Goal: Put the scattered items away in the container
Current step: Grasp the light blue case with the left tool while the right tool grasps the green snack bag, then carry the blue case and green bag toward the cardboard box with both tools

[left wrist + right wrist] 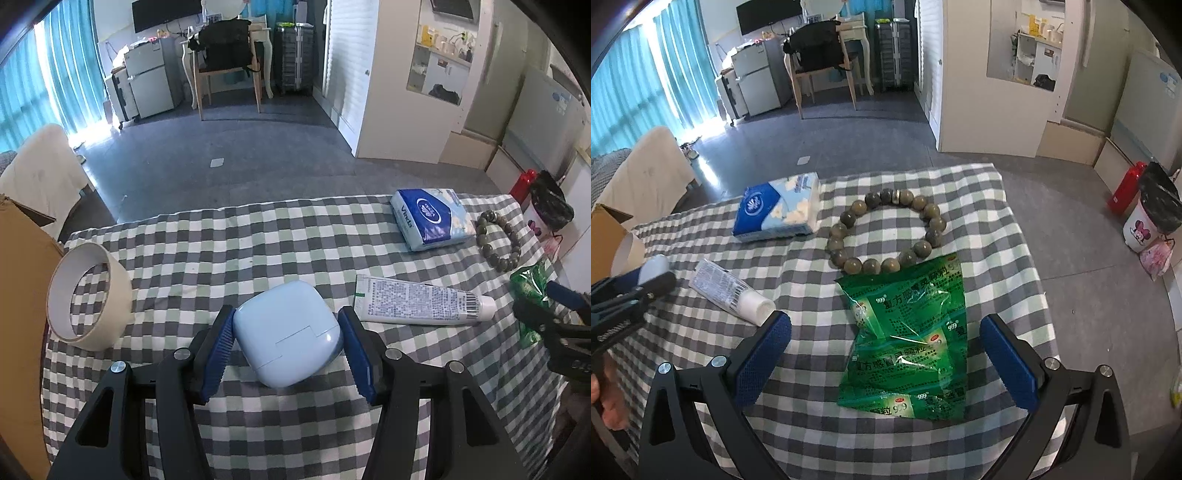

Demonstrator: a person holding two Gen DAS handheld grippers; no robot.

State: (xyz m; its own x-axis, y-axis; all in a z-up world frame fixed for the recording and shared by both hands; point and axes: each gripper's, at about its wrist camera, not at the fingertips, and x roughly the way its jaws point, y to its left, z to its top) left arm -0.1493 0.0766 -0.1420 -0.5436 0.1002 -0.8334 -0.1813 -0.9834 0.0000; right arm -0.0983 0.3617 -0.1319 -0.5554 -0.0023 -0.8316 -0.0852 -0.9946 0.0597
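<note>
Scattered items lie on a checked cloth [280, 236]: a pale blue case [286, 332] sits clamped between the blue pads of the left gripper [287, 338], with a tape roll [88, 295] off its left finger and a white tube [421, 301] just beyond its right one. The right gripper [886, 354] stands wide apart, a green sachet pack [908, 339] lying untouched between its fingers, a bead bracelet [886, 230] and tissue pack [775, 212] farther ahead.
</note>
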